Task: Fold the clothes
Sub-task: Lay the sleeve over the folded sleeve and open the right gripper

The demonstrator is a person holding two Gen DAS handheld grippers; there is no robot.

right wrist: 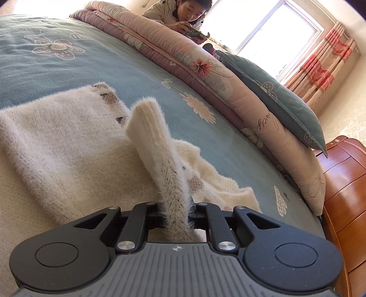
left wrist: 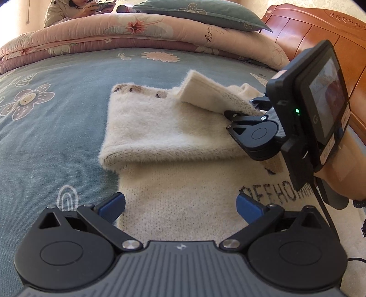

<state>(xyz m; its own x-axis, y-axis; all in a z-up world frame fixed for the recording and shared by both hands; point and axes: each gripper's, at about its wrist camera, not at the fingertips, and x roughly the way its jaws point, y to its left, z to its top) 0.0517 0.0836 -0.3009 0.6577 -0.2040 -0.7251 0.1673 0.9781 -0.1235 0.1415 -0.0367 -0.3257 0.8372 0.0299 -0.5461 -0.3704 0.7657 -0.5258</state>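
A cream fuzzy sweater (left wrist: 164,128) with dark lettering lies partly folded on the blue flowered bedspread (left wrist: 57,128). My left gripper (left wrist: 180,205) hovers open above the sweater's near part, its blue pads wide apart with nothing between them. My right gripper (right wrist: 176,213) is shut on the sweater's sleeve (right wrist: 151,132), whose ribbed cuff stands up ahead of the jaws. In the left wrist view the right gripper (left wrist: 238,112) lies on its side at the sweater's right edge, its fingertips buried in the fabric.
A pink flowered quilt (left wrist: 128,34) and a green pillow (left wrist: 201,13) are stacked along the far side of the bed. A person (right wrist: 183,16) leans on the quilt with a phone. A wooden headboard (left wrist: 315,45) stands at the right. A window with curtains (right wrist: 320,66) is beyond.
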